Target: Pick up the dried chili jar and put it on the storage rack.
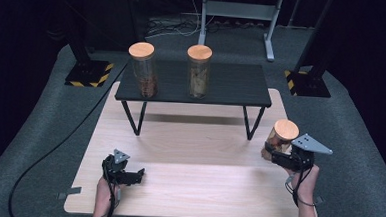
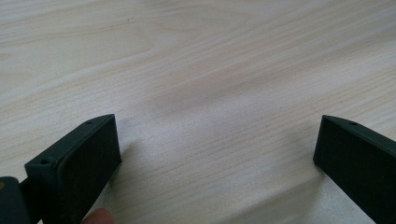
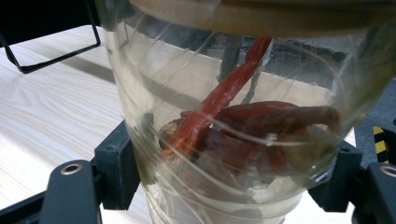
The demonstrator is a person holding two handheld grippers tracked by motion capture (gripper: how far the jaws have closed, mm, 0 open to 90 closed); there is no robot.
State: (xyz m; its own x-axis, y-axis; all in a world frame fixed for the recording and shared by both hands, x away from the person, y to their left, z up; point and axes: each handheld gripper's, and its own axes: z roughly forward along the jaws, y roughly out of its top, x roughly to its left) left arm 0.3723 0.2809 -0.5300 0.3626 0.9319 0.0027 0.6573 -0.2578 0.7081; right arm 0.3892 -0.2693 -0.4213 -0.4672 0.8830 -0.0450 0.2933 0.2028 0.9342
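While the right gripper (image 1: pixel 274 155) clamps a clear glass jar (image 1: pixel 278 139) of dried red chillies at the table's (image 1: pixel 187 181) right edge, the left gripper (image 1: pixel 136 175) rests wide open, empty, near the front-left corner. The jar looks rigid, slippery and breakable; gripping mid-body suits it.

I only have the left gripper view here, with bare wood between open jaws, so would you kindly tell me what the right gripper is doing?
Observer: The right gripper is shut on a glass jar with a wooden lid, at the right edge of the table.
Operator: Thank you. What is in that jar?
Observer: Dried red chillies, seen through the glass in the right gripper view.
Operator: Are there other jars?
Observer: Yes, two lidded jars stand on the black shelf at the back, the left jar and the middle jar.
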